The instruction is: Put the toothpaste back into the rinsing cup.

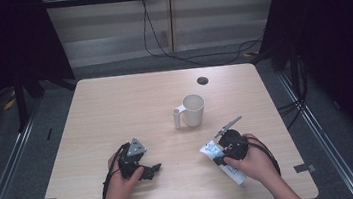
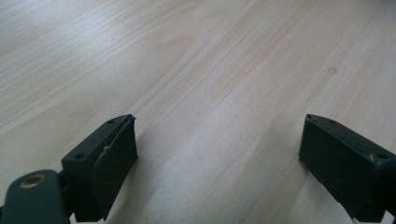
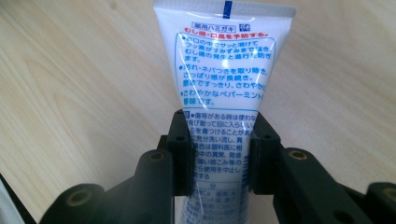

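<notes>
While the right gripper (image 3: 219,158) is clamped across the lower body of the toothpaste tube (image 3: 223,88), the tube is pinched between the two black pads with its flat crimped end pointing away from the jaws over the wooden table (image 3: 84,93). Seen from the high view, the tube (image 1: 222,160) lies at the near right of the table (image 1: 115,106), under the right gripper (image 1: 226,150), and it cannot be told whether it is already lifted clear of the wood. Because the wall of the tube is soft and glossy, it may be squeezed flat by the grip and paste may be forced toward the cap; a slip along the smooth plastic is also judged possible if the tube is tilted. A white cup (image 1: 193,110) with a handle stands upright beyond the gripper, near the table's middle, and a thin grey tool (image 1: 229,125) lies between them; either could be knocked if the tube is swung forward carelessly. The left gripper (image 2: 219,158) is held with its jaws wide apart over bare wood, with nothing between them, so no support is offered from that side.
</notes>
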### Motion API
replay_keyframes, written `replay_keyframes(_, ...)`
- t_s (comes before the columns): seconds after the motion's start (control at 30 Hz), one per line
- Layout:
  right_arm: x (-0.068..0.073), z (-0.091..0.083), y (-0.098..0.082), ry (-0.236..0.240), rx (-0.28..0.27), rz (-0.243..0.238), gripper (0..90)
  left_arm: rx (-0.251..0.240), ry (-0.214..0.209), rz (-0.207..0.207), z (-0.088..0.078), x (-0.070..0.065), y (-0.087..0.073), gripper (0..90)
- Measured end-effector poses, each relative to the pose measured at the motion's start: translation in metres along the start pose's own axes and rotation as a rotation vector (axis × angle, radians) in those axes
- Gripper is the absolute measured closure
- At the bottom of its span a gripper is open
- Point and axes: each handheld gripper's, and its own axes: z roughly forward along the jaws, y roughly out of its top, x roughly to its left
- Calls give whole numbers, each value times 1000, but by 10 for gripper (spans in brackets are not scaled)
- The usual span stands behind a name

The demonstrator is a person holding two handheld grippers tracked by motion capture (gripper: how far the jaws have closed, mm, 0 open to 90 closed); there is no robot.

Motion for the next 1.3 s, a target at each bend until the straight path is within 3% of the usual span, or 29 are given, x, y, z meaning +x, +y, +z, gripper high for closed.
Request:
replay_keyframes(0.03, 0, 0, 0, 0, 0, 0, 678, 0, 0, 0, 0, 0, 0, 111)
replay_keyframes(0.1, -1, -2, 1, -27, -49, 10, 678, 0, 0, 0, 0, 0, 0, 111)
replay_keyframes(0.53, -10, -16, 1, -43, -309, 52, 678, -1, 0, -1, 0, 0, 0, 111)
replay_keyframes(0.67, -12, -19, 2, -51, -347, 63, 678, 0, 1, 0, 0, 0, 0, 111)
replay_keyframes(0.97, -17, -28, 5, -87, -522, 108, 678, 0, 0, 0, 0, 0, 0, 111)
replay_keyframes(1.3, -21, -36, 11, -114, -613, 112, 677, 0, 0, 0, 0, 0, 0, 111)
